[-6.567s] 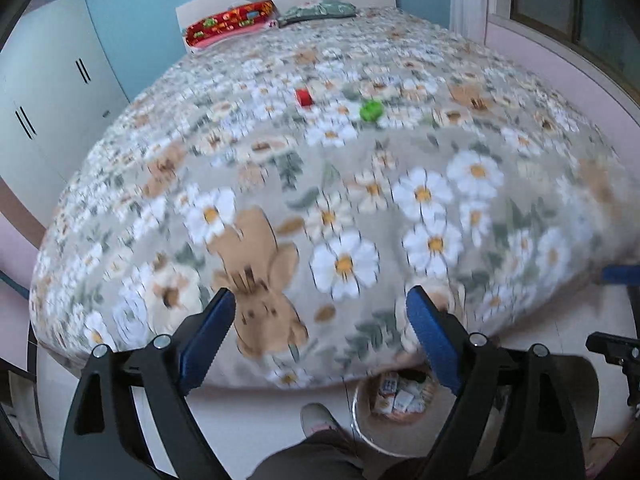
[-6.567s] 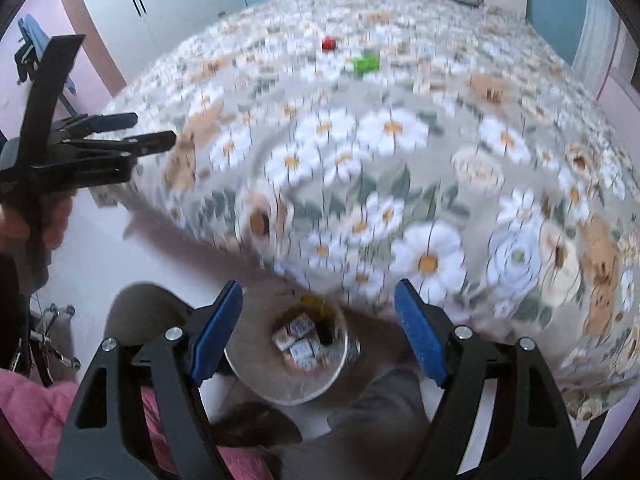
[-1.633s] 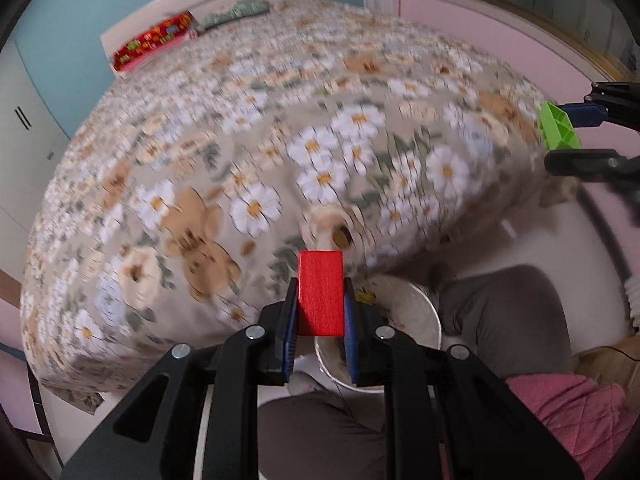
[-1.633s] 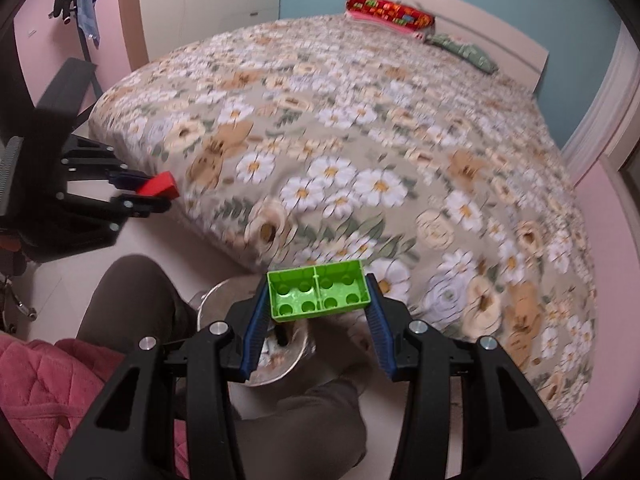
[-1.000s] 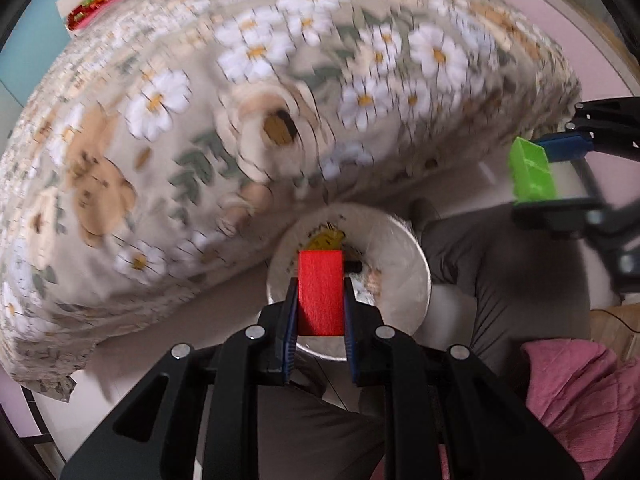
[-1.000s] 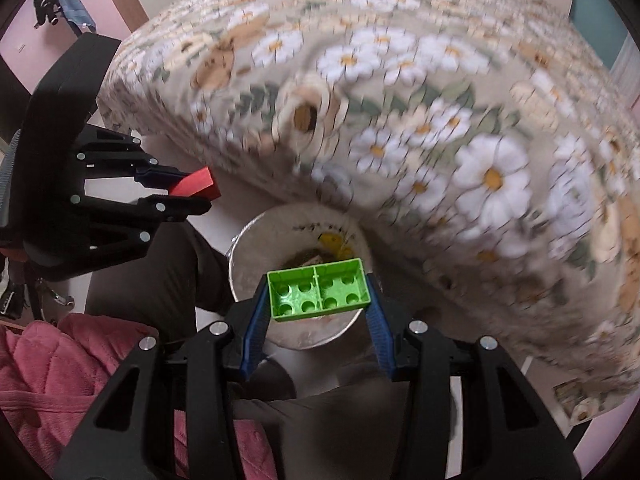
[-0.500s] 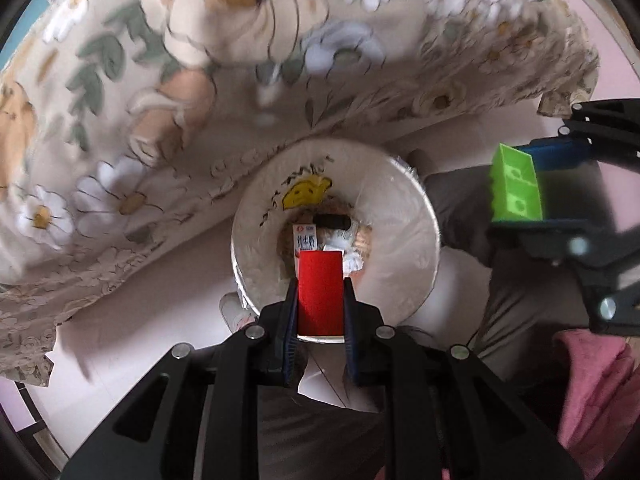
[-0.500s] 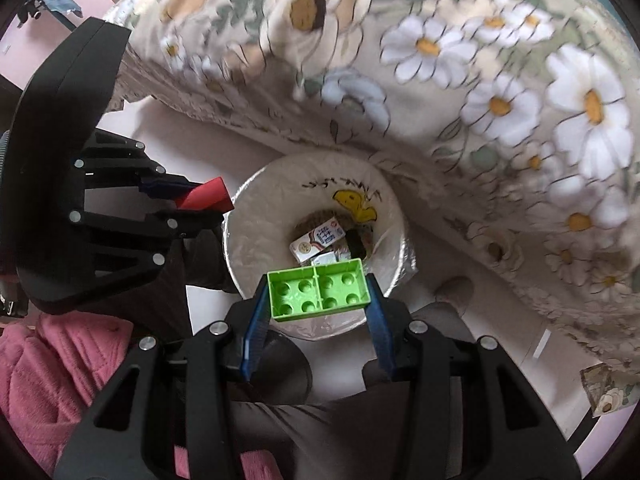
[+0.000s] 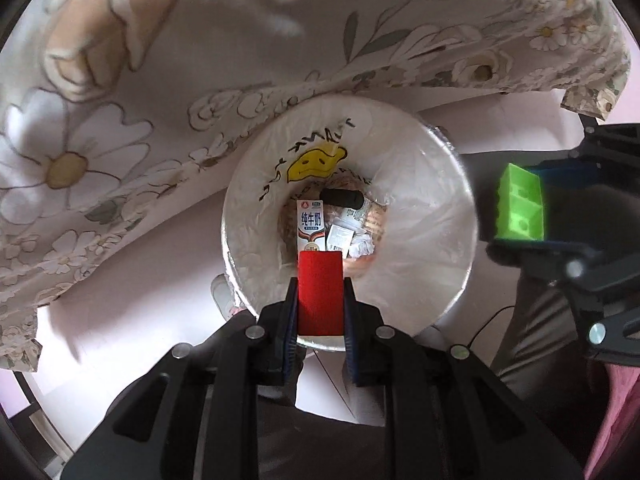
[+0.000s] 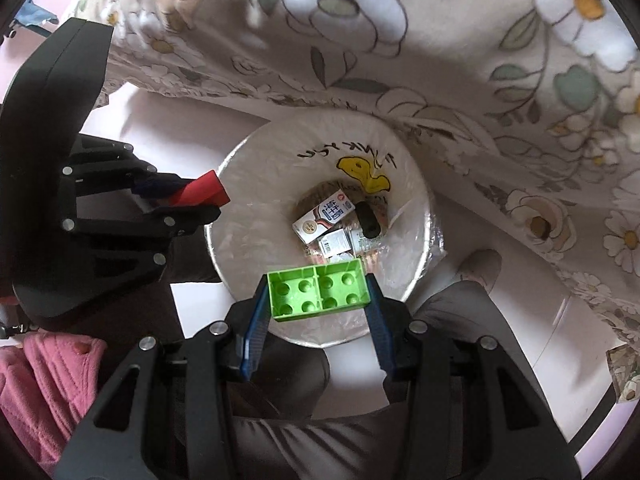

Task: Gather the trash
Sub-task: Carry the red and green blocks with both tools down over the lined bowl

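We see a matt red block (image 9: 320, 294) and a glossy green plastic brick (image 10: 318, 291) with moulded studs, each between blue ribbed fingers (image 10: 256, 324) on matt black plastic frames with shiny metal screws. The bin (image 9: 440, 240) is lined with thin, crinkled, glossy plastic film holding a printed paper carton (image 9: 310, 226). Soft floral cloth bedding (image 9: 120, 120) hangs beside it over a smooth pale floor (image 9: 140, 300).

Both grippers started out empty and spread wide over the bed. Now the left gripper (image 9: 320, 312) has grabbed the red block (image 9: 320, 292) and the right gripper (image 10: 318, 300) the green brick (image 10: 318, 291) off the quilt, and both have swung down over the lined trash bin (image 9: 432, 216), which fills way more of each view.
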Demonstrator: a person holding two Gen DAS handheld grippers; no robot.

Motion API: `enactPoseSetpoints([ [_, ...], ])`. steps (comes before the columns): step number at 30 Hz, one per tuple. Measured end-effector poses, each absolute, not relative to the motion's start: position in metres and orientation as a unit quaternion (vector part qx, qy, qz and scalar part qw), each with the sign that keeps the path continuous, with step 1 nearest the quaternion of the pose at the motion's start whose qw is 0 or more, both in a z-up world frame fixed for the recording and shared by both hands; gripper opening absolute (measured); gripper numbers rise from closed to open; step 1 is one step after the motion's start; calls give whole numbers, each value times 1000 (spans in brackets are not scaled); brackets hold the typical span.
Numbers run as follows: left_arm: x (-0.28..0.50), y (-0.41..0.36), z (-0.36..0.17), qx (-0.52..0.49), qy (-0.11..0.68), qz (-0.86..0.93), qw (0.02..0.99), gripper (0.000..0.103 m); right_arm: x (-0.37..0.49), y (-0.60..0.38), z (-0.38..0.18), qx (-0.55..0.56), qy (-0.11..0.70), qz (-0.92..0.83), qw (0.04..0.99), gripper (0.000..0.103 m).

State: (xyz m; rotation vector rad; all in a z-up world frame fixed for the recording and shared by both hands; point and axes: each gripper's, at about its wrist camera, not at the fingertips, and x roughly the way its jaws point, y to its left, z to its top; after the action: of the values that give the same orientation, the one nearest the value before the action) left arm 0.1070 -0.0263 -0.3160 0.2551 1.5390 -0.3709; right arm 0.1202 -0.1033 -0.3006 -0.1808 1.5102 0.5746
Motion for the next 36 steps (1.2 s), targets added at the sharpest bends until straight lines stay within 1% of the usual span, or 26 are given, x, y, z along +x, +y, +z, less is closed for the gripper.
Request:
enactPoseSetpoints([
  [9,115,-30,-350,89,716,-157,674,22,134,-97,-335,-74,695,243,673,46],
  [15,119,-25,-381,75,744,-143,649,22,141,-96,-369,-70,721,228,651,47],
  [22,122,-26,-405,63,748,-140,645,22,145,-91,-402,-87,738,215,633,47],
  [28,128,-28,-428,55,760,-137,633,22,141,-86,-416,-110,738,210,632,47],
  [36,133,-27,-438,40,766,-142,626,22,146,-87,-429,-95,747,209,623,47],
])
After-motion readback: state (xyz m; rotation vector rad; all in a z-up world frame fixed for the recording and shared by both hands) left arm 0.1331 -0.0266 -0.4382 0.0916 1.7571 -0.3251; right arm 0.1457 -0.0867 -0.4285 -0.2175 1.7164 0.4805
